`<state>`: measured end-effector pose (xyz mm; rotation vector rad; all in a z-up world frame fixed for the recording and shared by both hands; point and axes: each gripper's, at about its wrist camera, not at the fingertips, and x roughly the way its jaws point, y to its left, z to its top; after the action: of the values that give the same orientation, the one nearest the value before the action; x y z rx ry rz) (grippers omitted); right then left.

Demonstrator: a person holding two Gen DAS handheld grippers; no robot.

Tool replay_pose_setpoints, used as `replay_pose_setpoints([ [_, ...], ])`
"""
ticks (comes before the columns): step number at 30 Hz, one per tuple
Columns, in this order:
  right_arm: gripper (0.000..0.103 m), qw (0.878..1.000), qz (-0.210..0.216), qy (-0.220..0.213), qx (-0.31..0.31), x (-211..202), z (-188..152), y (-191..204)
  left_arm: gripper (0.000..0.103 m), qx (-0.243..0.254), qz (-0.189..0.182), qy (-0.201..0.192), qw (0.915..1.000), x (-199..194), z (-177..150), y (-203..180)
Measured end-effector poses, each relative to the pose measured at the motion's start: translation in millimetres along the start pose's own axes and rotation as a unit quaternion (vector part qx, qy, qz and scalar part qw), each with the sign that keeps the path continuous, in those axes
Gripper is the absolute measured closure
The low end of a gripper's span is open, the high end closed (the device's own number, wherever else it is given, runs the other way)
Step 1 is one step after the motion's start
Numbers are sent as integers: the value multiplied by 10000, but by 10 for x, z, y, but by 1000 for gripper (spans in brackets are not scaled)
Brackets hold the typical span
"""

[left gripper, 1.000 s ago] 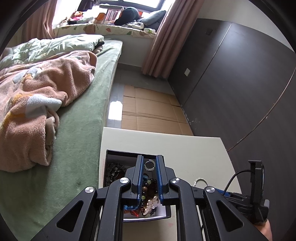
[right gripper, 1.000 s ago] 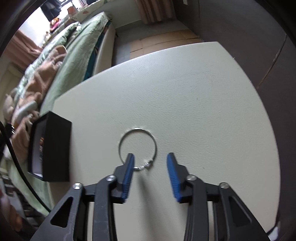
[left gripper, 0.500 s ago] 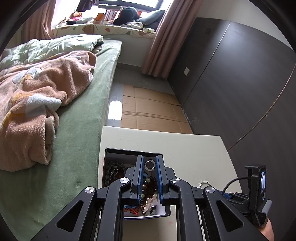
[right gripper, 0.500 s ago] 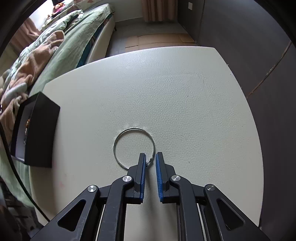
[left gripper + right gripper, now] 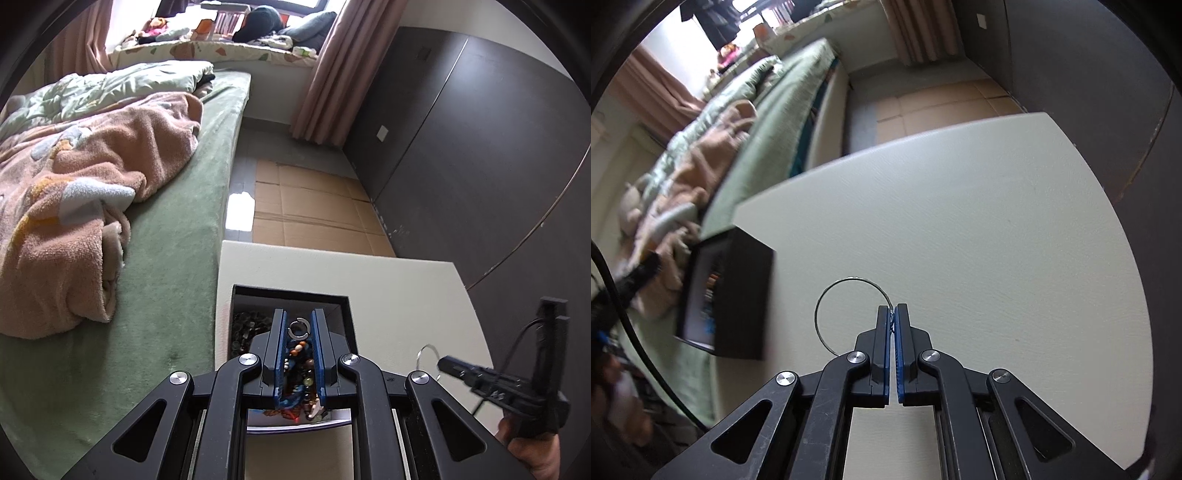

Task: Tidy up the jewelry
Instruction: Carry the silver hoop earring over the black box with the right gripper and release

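Now your right claw [image 5: 893, 314] pinches the wire hoop [image 5: 849, 314]; your left claw [image 5: 299, 328], narrow, seemingly grips a small ring [image 5: 298, 329] over the jewelry box [image 5: 347, 317].

Both grippers' jaws nearly closed

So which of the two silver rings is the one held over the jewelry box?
The small thick ring, pinched by the left gripper above the black box. The large thin wire hoop is in the right gripper over the table.
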<state>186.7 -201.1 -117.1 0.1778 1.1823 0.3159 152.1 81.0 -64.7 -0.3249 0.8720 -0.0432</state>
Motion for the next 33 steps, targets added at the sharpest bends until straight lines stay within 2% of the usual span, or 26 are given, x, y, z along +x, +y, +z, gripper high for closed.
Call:
replay_pose_setpoints([
  [5, 99, 9987, 403, -321, -65, -116, 64, 235, 89, -85, 21, 218, 9997, 103, 10, 52],
  [9, 99, 9957, 738, -551, -118, -178, 121, 436, 87, -370, 71, 573, 9976, 221, 22, 148],
  [11, 99, 9942, 864, -624, -159, -181, 150, 547, 79, -483, 150, 634, 9967, 241, 27, 202],
  [13, 99, 9931, 977, -620, -175, -133, 175, 651, 50, -576, 141, 541, 9968, 195, 41, 245],
  [14, 99, 9929, 996, -619, -199, -105, 187, 704, 46, -645, 93, 437, 9969, 147, 54, 272],
  [22, 99, 9913, 1164, -478, -373, 126, 213, 1045, 45, -951, 122, 220, 9951, -13, 110, 424],
  [27, 99, 9905, 1237, -430, -412, 205, 222, 1139, 45, -1092, 107, 136, 9939, -62, 139, 483],
  [30, 99, 9881, 1418, -501, -329, 239, 262, 1170, 45, -1132, 117, 89, 9935, -85, 150, 504],
  [32, 95, 9869, 1552, -395, -212, 305, 290, 1163, 45, -1108, 126, 70, 9937, -99, 141, 492],
  [33, 84, 9868, 1585, -275, -165, 340, 292, 1157, 45, -1084, 128, 70, 9940, -108, 131, 480],
])
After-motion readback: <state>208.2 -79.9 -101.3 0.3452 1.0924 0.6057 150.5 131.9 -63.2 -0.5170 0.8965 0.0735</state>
